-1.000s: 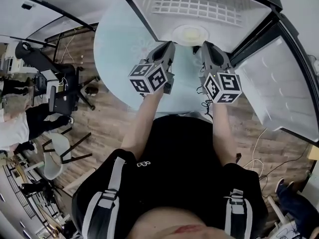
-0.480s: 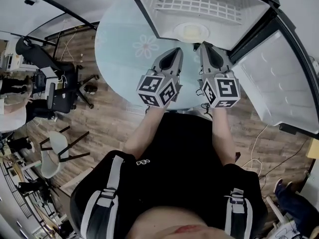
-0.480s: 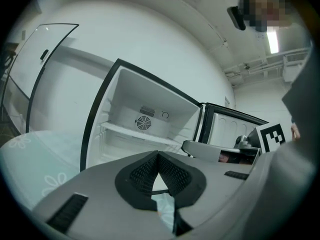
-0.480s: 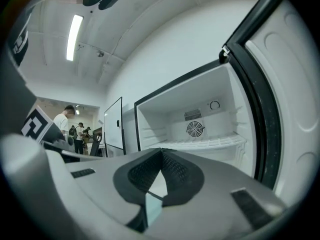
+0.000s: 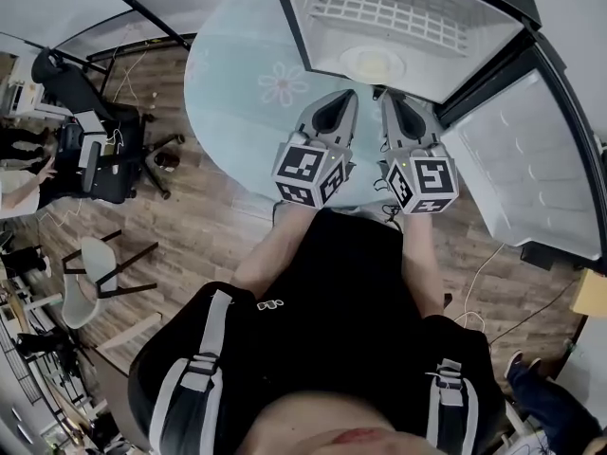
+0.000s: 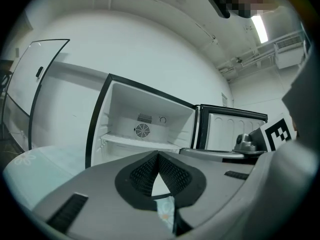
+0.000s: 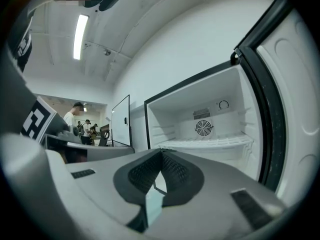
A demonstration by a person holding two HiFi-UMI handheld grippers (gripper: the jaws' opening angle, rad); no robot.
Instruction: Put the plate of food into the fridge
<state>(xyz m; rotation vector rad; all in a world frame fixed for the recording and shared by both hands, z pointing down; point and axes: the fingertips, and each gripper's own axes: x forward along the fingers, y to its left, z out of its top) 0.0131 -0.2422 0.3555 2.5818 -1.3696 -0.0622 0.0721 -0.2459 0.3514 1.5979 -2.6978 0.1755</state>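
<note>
Round white food plate (image 5: 370, 63) inside open white fridge (image 5: 318, 22)
Left tool (image 5: 344, 97) and right tool (image 5: 389, 99), both closed and empty, sit just near of it.

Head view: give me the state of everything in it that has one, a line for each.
Fridge: open.
Fridge door: swung wide open.
Plate of food: inside the fridge, below the wire shelf, touched by neither gripper.
Left gripper: shut, empty, outside the fridge.
Right gripper: shut, empty, outside the fridge.
</note>
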